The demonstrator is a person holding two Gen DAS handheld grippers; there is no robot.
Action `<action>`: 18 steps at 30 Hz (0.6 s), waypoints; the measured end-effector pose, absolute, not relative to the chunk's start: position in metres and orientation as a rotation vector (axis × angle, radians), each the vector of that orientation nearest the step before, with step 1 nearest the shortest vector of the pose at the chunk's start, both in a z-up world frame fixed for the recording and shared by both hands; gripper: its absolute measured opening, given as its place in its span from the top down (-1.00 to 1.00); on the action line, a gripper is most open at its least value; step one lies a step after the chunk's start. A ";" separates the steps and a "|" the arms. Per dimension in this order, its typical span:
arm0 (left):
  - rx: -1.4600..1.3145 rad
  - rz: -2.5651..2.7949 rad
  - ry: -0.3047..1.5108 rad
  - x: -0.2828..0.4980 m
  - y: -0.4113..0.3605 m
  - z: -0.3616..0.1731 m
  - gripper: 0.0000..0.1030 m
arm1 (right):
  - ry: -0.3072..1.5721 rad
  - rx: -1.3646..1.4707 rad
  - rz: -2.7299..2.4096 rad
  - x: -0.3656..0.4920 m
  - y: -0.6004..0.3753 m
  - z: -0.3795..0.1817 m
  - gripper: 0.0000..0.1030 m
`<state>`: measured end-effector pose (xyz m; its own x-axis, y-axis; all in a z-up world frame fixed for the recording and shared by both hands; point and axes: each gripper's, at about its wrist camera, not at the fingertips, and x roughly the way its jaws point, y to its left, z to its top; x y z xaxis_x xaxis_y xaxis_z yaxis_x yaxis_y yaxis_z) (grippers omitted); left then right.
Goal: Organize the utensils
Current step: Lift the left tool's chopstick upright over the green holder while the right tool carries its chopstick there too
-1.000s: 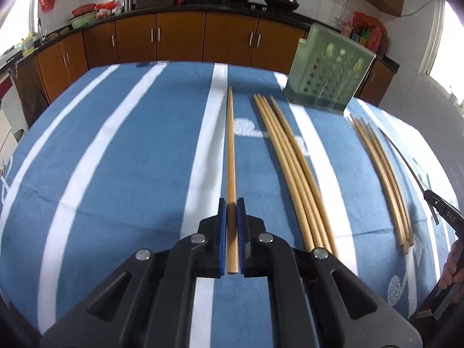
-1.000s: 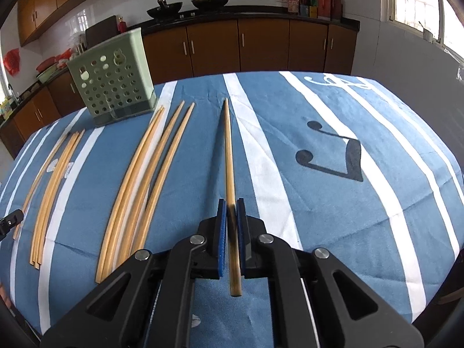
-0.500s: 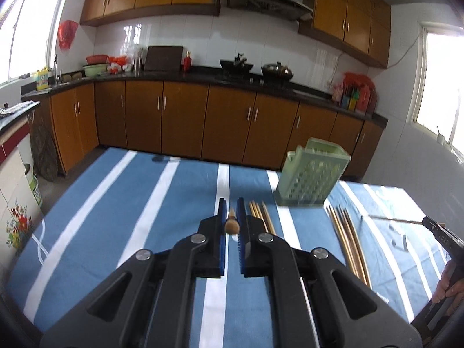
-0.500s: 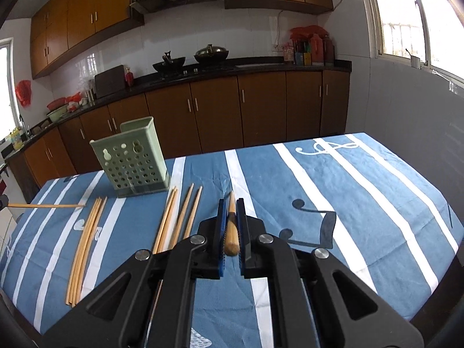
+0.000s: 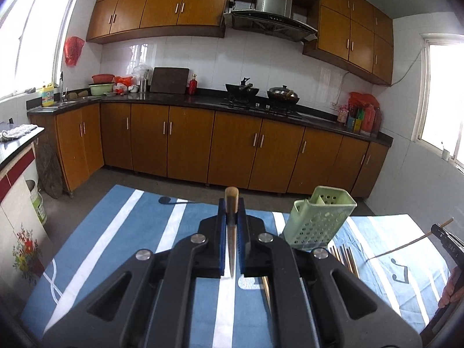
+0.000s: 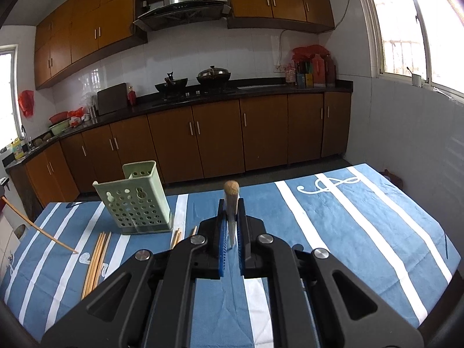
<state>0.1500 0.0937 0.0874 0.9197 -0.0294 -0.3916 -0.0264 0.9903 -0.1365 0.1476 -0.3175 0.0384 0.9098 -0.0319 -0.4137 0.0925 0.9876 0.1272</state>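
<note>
Both grippers are up off the tabletop, each with its jaws pinching a single wooden chopstick. The left gripper clamps its chopstick between the blue pads, and the stick runs straight out along the fingers, its rounded end poking just past the tips. The right gripper does the same with its own chopstick, whose blunt butt end shows above the tips.

From the right wrist view the left-hand chopstick appears as a long thin stick slanting down, its lower tip at or just above the blue striped cloth; I cannot tell whether it touches. From the left wrist view the right-hand chopstick likewise angles down over the cloth near the printed music note, and a bit of the person's hand shows at the frame edge.

The pale green perforated utensil holder stands on the cloth toward the far side of the tabletop, between the two grippers. Loose chopsticks lie flat on the cloth: one bundle just in front and to the left of the holder in the right wrist view, and a few more partly hidden behind the right gripper's body. Behind the tabletop runs a counter with brown cabinets and two woks.
</note>
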 end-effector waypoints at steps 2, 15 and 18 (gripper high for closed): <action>-0.143 -0.003 0.392 0.154 0.096 0.098 0.85 | 0.409 0.156 -0.052 0.155 -0.319 0.050 0.86; -0.219 -0.116 0.184 0.197 0.062 0.214 0.85 | 0.152 0.296 0.135 0.195 -0.306 0.162 0.86; -0.230 -0.149 0.176 0.213 0.044 0.221 0.85 | 0.141 0.293 0.159 0.212 -0.294 0.165 0.86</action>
